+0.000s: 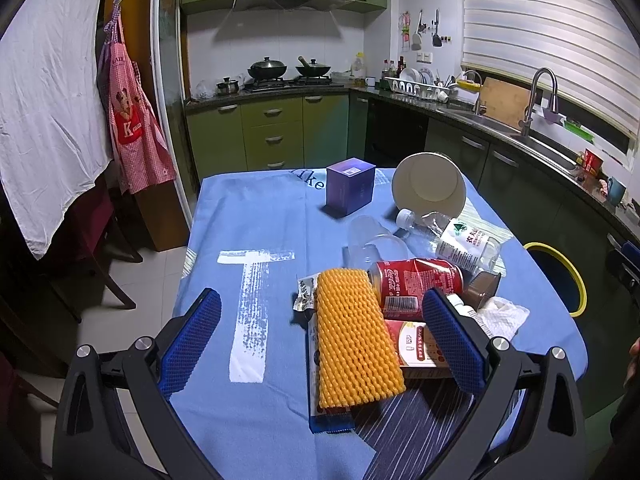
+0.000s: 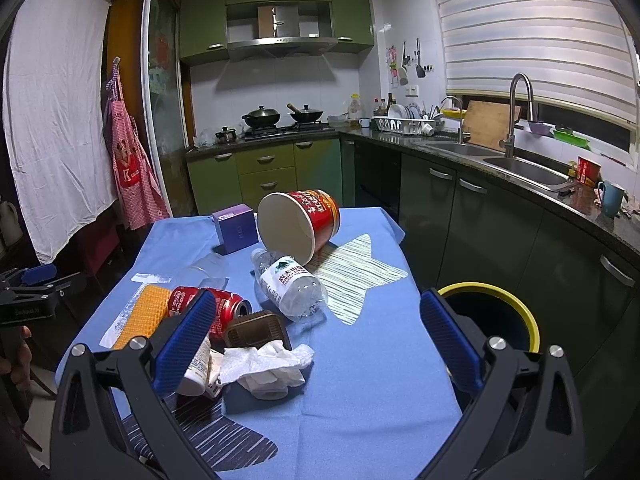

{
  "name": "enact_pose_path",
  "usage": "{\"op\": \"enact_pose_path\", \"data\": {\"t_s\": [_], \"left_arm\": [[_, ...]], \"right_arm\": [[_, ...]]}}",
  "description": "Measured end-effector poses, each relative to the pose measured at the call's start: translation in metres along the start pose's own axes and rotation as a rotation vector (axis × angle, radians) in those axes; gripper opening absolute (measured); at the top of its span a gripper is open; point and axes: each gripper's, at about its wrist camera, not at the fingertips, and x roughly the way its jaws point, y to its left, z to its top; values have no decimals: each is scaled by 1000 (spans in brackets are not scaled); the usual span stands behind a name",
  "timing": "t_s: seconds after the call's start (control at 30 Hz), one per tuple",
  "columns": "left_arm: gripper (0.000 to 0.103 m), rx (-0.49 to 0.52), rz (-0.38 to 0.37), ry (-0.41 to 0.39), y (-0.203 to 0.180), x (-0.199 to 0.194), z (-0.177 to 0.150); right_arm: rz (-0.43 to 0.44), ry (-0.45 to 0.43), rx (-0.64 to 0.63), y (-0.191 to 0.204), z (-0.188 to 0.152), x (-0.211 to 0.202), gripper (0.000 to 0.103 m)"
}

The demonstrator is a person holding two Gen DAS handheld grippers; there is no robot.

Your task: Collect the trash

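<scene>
Hovering both hand-held grippers, left (image 1: 320, 336) and right (image 2: 316, 340), wide open and empty, I face litter on the blue-clothed surface (image 2: 360, 380) beside the yellow-rimmed round bin (image 2: 492, 312) for short drops.

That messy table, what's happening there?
A person is about to clear rubbish off the blue table with two hand-held grippers. The left gripper and right gripper are open and empty. The red can, bottle and tissue lie untouched, and the yellow-rimmed bin waits alongside.
</scene>
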Motion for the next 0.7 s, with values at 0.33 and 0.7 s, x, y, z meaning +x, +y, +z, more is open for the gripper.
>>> {"op": "enact_pose_path", "data": {"t_s": [0.33,0.7], "left_arm": [[99,3,-1,8,-1,3,-2],[99,8,-3,10,-1,3,-1]], "right_arm": [[-1,1,1,-1,0,0,97],[-4,0,7,-4,0,1,97]]}}
